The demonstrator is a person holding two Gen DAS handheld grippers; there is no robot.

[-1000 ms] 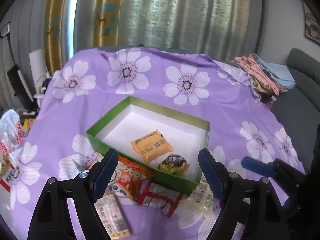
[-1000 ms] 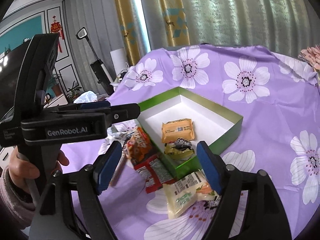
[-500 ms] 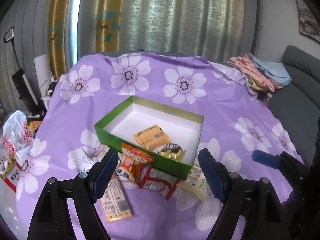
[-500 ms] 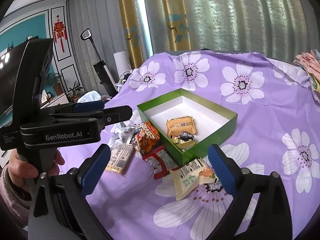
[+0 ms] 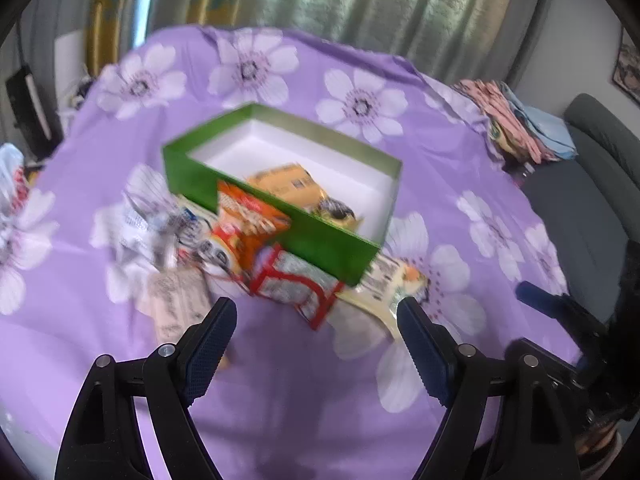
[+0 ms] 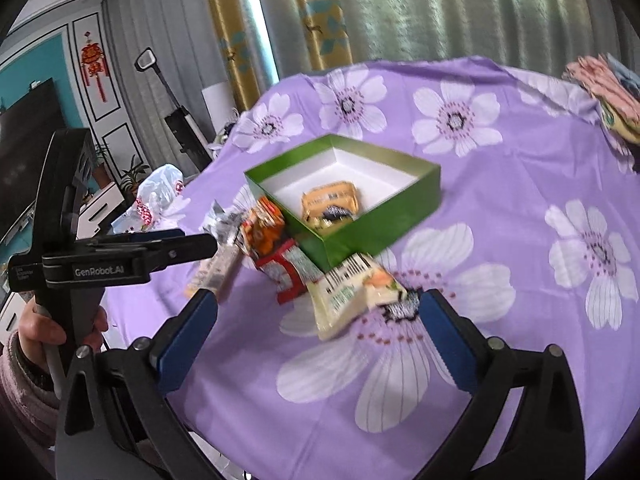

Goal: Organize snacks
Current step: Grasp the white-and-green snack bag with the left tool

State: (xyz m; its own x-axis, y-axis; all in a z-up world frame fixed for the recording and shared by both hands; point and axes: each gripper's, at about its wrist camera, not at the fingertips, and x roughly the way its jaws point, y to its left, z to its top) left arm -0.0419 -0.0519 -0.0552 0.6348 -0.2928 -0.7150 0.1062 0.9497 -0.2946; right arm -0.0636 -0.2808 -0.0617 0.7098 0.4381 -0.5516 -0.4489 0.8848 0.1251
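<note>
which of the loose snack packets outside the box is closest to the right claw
The pale cream packet with green print, lying by the green box's near corner just ahead of the open right claw; the others lie further left.

We count one green box (image 6: 372, 236) with two snacks inside it: one yellow packet (image 6: 330, 200) and one dark-and-gold wrapped piece (image 6: 334, 216). Outside the box, along its lower-left side, we count five more snacks: one orange bag (image 6: 264, 228), one red-edged packet (image 6: 290, 272), one pale cream packet (image 6: 352, 296), one flat tan bar (image 5: 176, 308) and one crinkled silver-white wrapper (image 5: 148, 220). We see two grippers, and one pile of folded cloths (image 5: 516, 124) at the right edge.
</note>
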